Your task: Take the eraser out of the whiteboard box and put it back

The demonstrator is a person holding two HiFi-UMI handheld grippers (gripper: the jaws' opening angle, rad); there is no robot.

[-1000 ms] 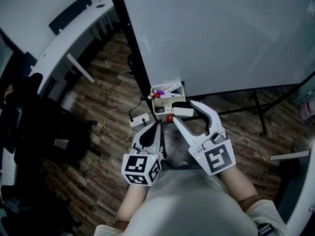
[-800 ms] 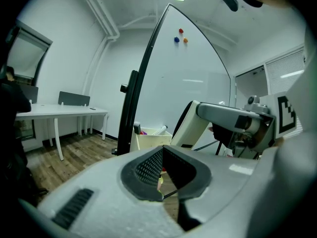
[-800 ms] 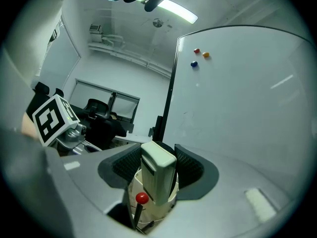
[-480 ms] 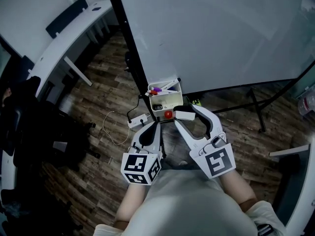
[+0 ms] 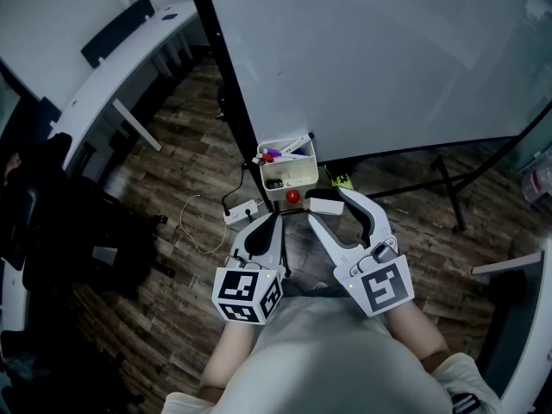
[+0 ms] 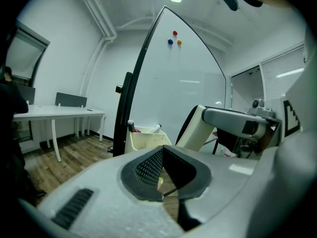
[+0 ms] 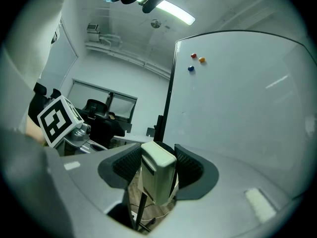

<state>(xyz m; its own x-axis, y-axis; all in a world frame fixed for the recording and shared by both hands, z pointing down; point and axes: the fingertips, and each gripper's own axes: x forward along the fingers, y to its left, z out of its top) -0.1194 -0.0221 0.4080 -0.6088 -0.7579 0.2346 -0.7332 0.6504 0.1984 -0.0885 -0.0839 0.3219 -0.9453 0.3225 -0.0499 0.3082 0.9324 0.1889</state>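
Note:
The white whiteboard box (image 5: 287, 173) hangs on the board's lower edge with markers in it and a red magnet (image 5: 293, 196) on its front. My right gripper (image 5: 324, 202) is shut on the pale eraser (image 5: 329, 205), held just right of the box's near corner and outside it. In the right gripper view the eraser (image 7: 157, 171) stands upright between the dark pads (image 7: 126, 165). My left gripper (image 5: 272, 222) hangs shut and empty, below the box. In the left gripper view the box (image 6: 144, 137) is ahead, the right gripper (image 6: 233, 123) beside it.
The whiteboard (image 5: 388, 59) on its black frame (image 5: 226, 76) fills the top right, and its stand leg (image 5: 453, 192) crosses the wooden floor. A power strip (image 5: 244, 211) with a cable lies left of the box. A white desk (image 5: 112, 67) and dark chairs (image 5: 52, 222) stand at left.
The right gripper has drawn the eraser back from above the box's front edge to a spot near its right corner. The left gripper has stayed put.

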